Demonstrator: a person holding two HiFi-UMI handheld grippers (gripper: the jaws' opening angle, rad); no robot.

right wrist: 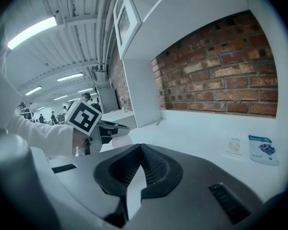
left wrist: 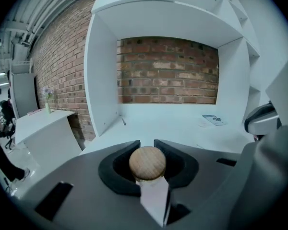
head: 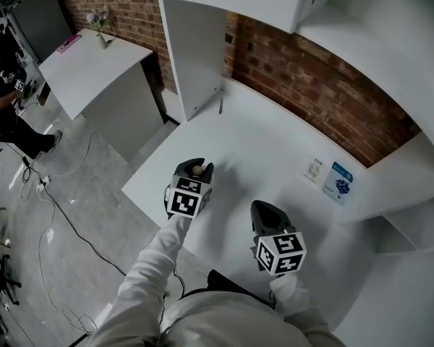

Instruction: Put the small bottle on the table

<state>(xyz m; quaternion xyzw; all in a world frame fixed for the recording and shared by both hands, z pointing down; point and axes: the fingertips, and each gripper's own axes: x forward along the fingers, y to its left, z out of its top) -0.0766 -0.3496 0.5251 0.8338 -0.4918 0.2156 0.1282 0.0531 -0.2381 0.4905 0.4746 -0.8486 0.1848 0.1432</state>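
Inspection covered the white table (head: 275, 143) set against the brick wall (head: 311, 78).

Left gripper (left wrist: 146, 143): the claw was narrowed onto the small bottle (left wrist: 148, 163). Both dark jaws pressed the bottle's neck just under its round wooden stopper, and the pale body hung below them. The head view placed this gripper, and so the bottle, over the table's near-left part, close to the left edge. Whether the bottle's base touched the table could not be told from any view.

Right gripper (right wrist: 140, 146): the jaw tips met and nothing sat between them, so the claw was closed and empty. It stood over the near edge of the table, to the right of the left gripper and apart from it.

Other items noted:
- A white card (head: 314, 170) and a blue card (head: 340, 181) lay flat side by side near the back edge, toward the right end.
- A thin dark item (head: 220, 105), too small to identify, lay near the back-left corner, at the foot of the white upright panel (head: 192, 49).
- A separate white side table (head: 94, 71) stood off to the left and carried a small vase of flowers (head: 99, 31).
- A person (head: 0, 100) was at the far left of the room.
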